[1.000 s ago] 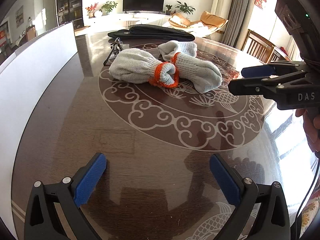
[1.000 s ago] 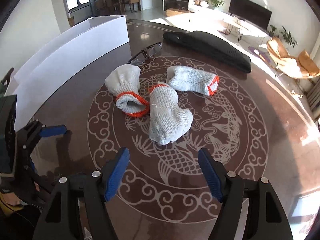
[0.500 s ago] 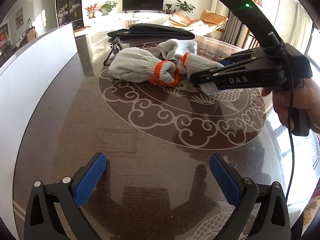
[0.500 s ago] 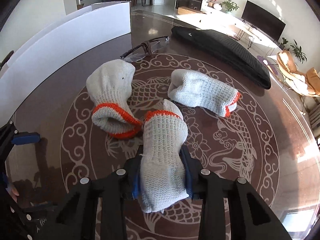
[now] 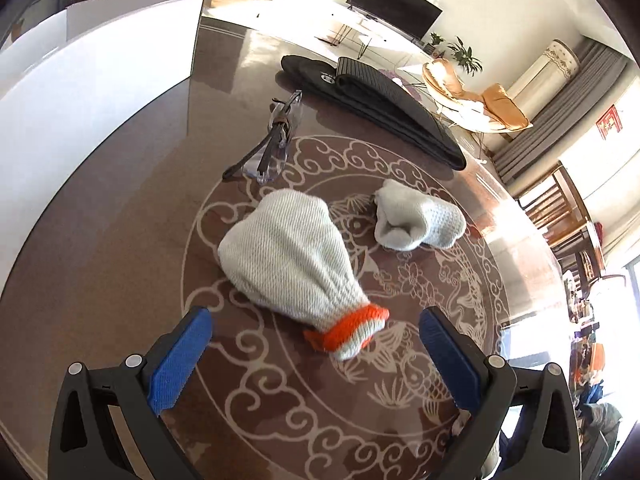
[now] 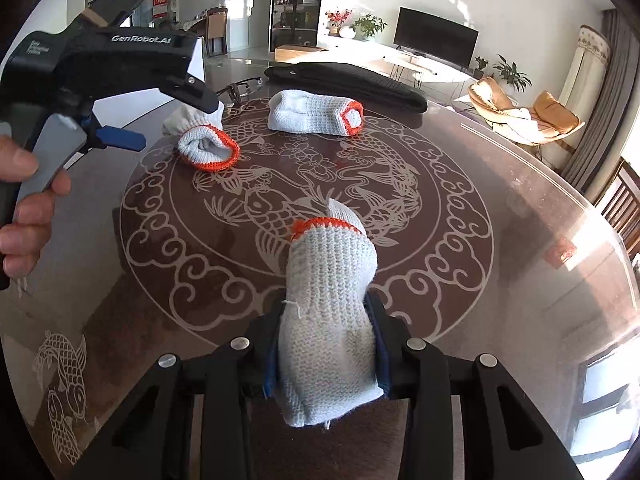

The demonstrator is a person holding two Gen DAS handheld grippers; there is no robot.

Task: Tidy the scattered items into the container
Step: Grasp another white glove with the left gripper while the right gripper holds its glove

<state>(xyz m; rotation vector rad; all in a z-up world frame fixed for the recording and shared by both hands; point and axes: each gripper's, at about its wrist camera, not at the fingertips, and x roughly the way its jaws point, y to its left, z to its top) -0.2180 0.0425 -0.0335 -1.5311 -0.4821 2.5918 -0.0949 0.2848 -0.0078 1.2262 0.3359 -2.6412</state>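
Observation:
My right gripper is shut on a rolled white glove bundle with an orange cuff and holds it above the round brown table. My left gripper is open and hovers just short of a second glove bundle, whose orange cuff lies between its blue pads. That bundle also shows in the right wrist view, under the left gripper's body. A third bundle lies farther right, also seen in the right wrist view. The white container stands at the table's left side.
Clear safety glasses lie behind the near bundle, beside the container. A flat black case lies at the table's far side. Chairs stand beyond the right edge.
My right gripper has lifted the glove bundle off the table and pulled back. My left gripper has moved forward up to the second bundle, still open.

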